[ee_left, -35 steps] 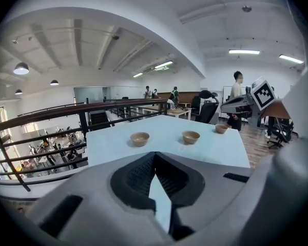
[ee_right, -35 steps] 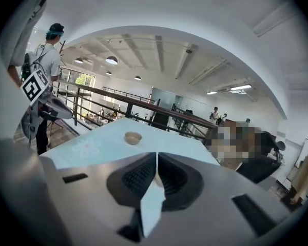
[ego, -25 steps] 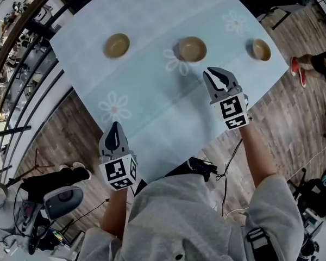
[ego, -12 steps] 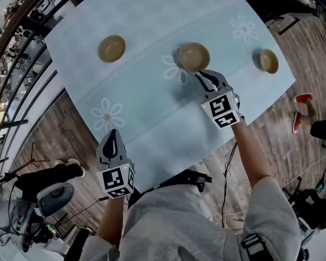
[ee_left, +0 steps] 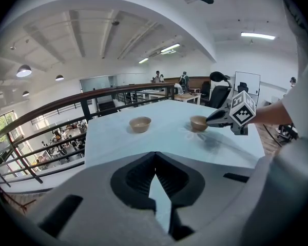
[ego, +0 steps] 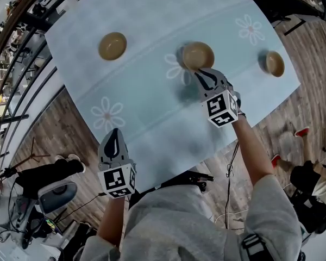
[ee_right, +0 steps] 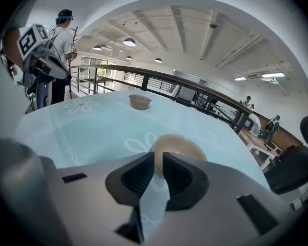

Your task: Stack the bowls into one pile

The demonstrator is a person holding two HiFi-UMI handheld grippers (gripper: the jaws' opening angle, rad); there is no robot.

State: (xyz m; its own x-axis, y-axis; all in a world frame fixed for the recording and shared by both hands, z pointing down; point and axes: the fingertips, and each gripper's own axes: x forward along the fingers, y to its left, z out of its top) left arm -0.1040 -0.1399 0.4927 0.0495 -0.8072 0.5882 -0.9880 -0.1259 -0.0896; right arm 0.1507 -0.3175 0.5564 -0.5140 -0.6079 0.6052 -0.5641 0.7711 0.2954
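Pale blue flowered worktop fills the view; right gripper is over it, fingers closed to a sliver, tips right at the near rim of the middle bowl; left gripper hangs at the near edge, fingers together on nothing (well apart from every bowl); left bowl and right bowl stand separate, unstacked.

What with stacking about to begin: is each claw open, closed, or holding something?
Left claw: closed, empty.
Right claw: closed, empty, next to the middle bowl.
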